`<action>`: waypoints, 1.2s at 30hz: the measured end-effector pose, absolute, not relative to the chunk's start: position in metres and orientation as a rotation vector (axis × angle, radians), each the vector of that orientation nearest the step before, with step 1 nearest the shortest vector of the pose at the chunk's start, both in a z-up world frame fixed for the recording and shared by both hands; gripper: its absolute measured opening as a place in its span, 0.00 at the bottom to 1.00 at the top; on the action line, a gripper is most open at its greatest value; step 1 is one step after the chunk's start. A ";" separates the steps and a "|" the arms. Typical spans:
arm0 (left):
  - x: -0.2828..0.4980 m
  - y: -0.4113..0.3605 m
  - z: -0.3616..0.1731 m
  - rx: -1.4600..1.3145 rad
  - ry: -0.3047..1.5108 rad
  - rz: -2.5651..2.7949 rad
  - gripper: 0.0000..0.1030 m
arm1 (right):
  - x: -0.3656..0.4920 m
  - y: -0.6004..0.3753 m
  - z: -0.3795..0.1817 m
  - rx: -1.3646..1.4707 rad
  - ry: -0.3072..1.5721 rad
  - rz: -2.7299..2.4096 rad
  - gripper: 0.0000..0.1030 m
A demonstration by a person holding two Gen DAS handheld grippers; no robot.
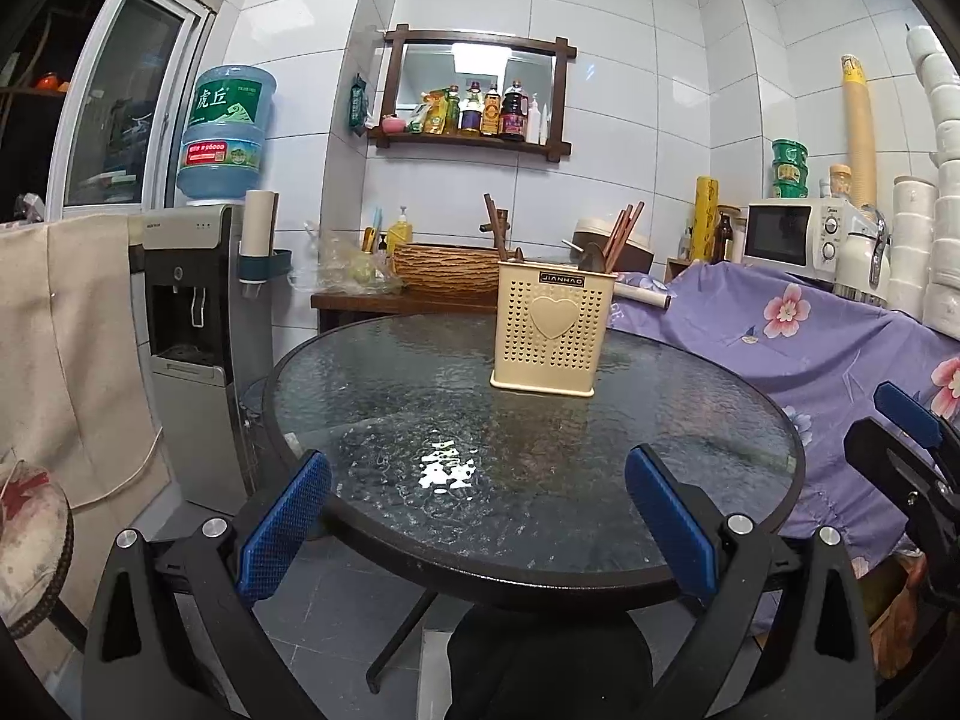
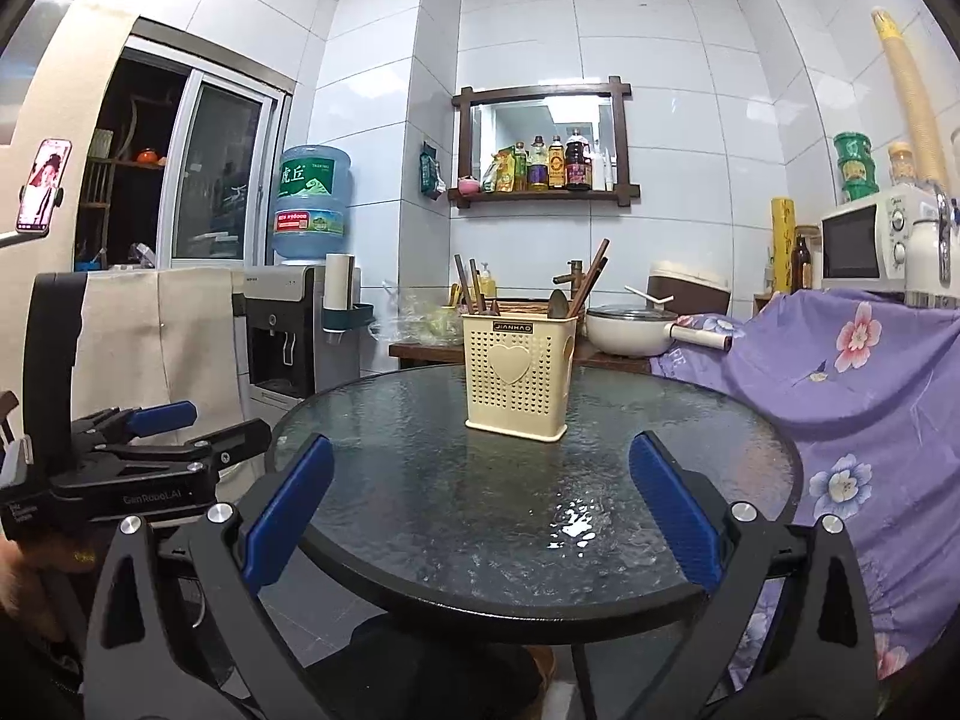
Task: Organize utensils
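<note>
The left gripper (image 1: 477, 531) hangs over the near edge of the round glass desk (image 1: 690, 450), its jaws spread wide and empty. The right gripper (image 2: 480, 519) sits alongside, jaws likewise apart, holding nothing. Toward the far side of the desk stands the cream utensil holder (image 1: 552, 333), upright, with chopsticks (image 1: 624, 234) and a spoon (image 2: 557, 303) poking out of its top.
</note>
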State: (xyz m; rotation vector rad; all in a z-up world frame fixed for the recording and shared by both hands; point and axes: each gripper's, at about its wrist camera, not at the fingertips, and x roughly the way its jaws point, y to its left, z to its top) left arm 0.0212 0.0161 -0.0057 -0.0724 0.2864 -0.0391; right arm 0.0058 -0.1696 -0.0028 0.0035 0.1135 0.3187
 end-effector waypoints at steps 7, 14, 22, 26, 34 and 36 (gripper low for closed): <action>0.018 0.017 -0.006 -0.089 0.284 -0.043 0.94 | 0.007 -0.174 -0.004 0.018 0.123 0.318 0.94; 0.019 0.018 -0.007 -0.089 0.291 -0.043 0.94 | 0.005 -0.175 -0.005 0.025 0.134 0.324 0.94; 0.020 0.020 -0.008 -0.098 0.307 -0.039 0.94 | 0.005 -0.174 -0.004 0.021 0.139 0.322 0.94; 0.021 0.019 -0.008 -0.097 0.311 -0.039 0.94 | 0.004 -0.173 -0.005 0.017 0.137 0.324 0.94; 0.021 0.020 -0.010 -0.103 0.313 -0.027 0.94 | 0.005 -0.172 -0.006 0.015 0.143 0.328 0.94; 0.020 0.020 -0.010 -0.100 0.314 -0.023 0.94 | 0.006 -0.171 -0.006 0.015 0.144 0.329 0.94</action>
